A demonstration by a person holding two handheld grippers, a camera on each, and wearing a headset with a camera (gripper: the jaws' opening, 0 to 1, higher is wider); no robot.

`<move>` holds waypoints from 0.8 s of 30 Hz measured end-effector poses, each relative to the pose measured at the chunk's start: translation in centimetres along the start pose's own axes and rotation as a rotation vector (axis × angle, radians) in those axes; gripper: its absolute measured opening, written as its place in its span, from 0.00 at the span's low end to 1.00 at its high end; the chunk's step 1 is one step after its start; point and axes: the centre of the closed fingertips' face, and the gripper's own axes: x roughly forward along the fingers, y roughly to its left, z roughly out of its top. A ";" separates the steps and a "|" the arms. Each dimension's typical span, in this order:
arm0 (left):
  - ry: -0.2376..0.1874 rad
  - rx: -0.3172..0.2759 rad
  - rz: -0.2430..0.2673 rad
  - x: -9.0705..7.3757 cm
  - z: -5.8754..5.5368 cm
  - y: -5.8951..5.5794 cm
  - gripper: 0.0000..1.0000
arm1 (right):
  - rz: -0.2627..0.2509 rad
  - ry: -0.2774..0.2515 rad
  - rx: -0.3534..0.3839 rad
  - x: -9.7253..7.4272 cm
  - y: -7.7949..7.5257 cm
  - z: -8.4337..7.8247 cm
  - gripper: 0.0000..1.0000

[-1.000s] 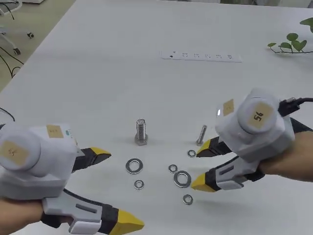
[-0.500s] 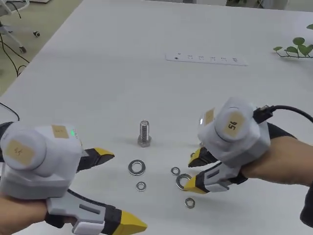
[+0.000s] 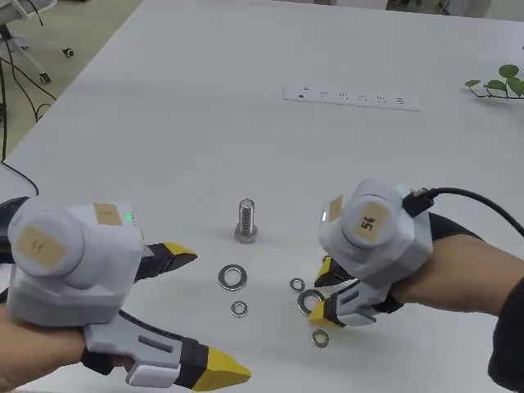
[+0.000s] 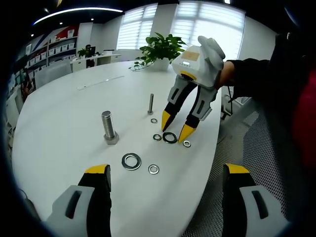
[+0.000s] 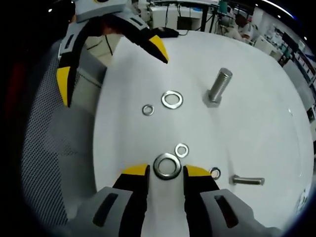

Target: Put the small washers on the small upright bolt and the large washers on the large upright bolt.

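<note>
We note the right hand-held gripper point(image 5: 167, 172) has dropped since a second ago, jaws narrowed but slightly apart astride a large washer point(image 4: 170, 137), flat on the tabletop point(image 3: 205, 123) toward its near edge. Left hand-held gripper point(image 4: 166, 170) hovers, jaws wide. Large bolt point(image 3: 246, 219) stands unmoved, mid-tabletop.

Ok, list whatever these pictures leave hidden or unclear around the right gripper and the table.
1. Head view: the body of the right gripper covers the small bolt and the small washer at its foot.
2. Right gripper view: it is unclear whether the jaws touch the large washer between them, because the gaps are too thin to judge.
3. Head view: the markings on the power strip are too small to read.
</note>
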 end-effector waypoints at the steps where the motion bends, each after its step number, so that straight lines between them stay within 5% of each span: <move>1: -0.001 0.001 0.002 0.0 0.0 0.0 0.94 | -0.005 0.001 -0.007 0.1 0.0 -0.1 0.29; 24: -0.007 -0.003 0.010 0.0 0.1 -0.1 0.94 | -0.016 0.003 0.003 0.2 -0.1 0.0 0.25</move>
